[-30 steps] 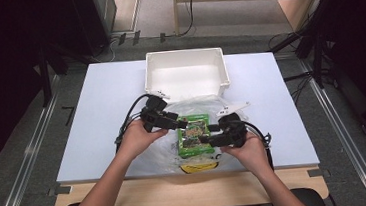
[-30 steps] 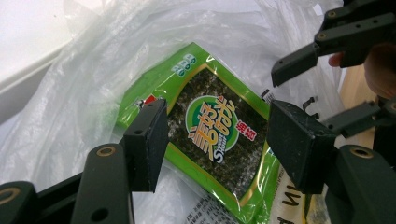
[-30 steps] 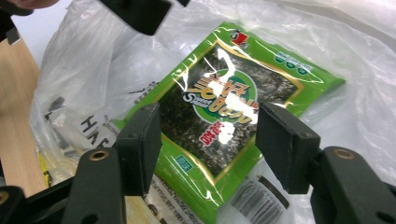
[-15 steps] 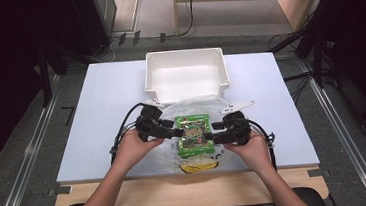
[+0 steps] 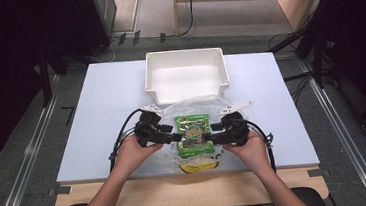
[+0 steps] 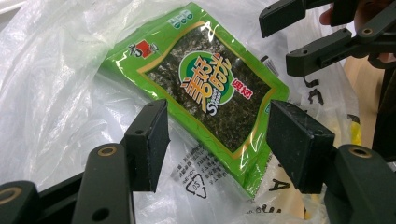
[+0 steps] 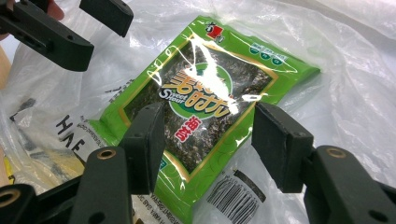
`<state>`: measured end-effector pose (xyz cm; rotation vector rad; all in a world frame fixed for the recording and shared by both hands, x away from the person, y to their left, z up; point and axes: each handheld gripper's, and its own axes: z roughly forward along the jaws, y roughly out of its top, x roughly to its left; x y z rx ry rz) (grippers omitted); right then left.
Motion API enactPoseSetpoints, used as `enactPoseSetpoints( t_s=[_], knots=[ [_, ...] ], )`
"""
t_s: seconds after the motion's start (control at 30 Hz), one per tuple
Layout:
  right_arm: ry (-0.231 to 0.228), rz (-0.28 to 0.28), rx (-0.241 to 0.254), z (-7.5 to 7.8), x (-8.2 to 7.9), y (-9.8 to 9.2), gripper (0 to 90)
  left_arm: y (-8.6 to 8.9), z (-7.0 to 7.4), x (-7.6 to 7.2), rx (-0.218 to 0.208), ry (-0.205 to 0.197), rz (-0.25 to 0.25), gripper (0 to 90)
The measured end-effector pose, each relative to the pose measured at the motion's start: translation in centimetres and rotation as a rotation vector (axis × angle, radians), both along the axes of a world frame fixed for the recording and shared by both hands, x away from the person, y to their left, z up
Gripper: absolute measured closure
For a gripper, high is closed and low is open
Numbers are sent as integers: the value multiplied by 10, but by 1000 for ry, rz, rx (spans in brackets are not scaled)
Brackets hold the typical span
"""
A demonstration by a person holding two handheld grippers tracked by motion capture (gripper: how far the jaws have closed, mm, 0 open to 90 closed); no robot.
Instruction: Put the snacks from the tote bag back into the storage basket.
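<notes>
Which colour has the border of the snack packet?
Bright green, around the dark middle of the snack packet; the left gripper view shows it best.

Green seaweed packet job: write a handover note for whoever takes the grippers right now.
Left gripper: jaws open, at one side of the flat green foil seaweed packet, not gripping.
Right gripper: jaws open and have just been closing, at the packet's other side, pads not pressing.
The packet lies on the crumpled clear plastic bag, in front of the white rectangular plastic bin on the pale table.
Done: both grippers brought up.
Left: grip and move the packet.
</notes>
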<state>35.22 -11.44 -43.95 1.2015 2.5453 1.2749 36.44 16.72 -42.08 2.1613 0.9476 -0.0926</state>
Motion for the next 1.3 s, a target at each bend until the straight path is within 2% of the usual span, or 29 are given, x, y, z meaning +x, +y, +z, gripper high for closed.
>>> enactPoseSetpoints(
  t_s=[0.23,0.3,0.37,0.53,0.63,0.7,0.73,1.1,1.3],
  knots=[
    [3,5,0,-3,1,2,458,-2,-6,-2,4,15,-4,446],
    [6,4,0,-4,1,2,459,-3,-7,-3,1,25,-12,532],
    [7,3,-1,-4,1,2,459,-4,-8,-3,9,25,-5,567],
    [14,3,0,-5,1,3,460,-7,-10,-5,8,12,-7,725],
    [17,5,-3,-6,1,4,459,-10,-11,-6,18,-1,-16,855],
    [17,6,-3,-6,1,4,459,-12,-11,-7,22,-8,-20,889],
    [17,6,-3,-6,1,4,459,-13,-12,-7,17,-6,-28,889],
    [22,11,-9,-8,1,8,458,-20,-23,-6,68,7,-38,890],
    [23,11,-10,-10,2,8,458,-16,-25,-7,47,13,-33,876]
  ],
)
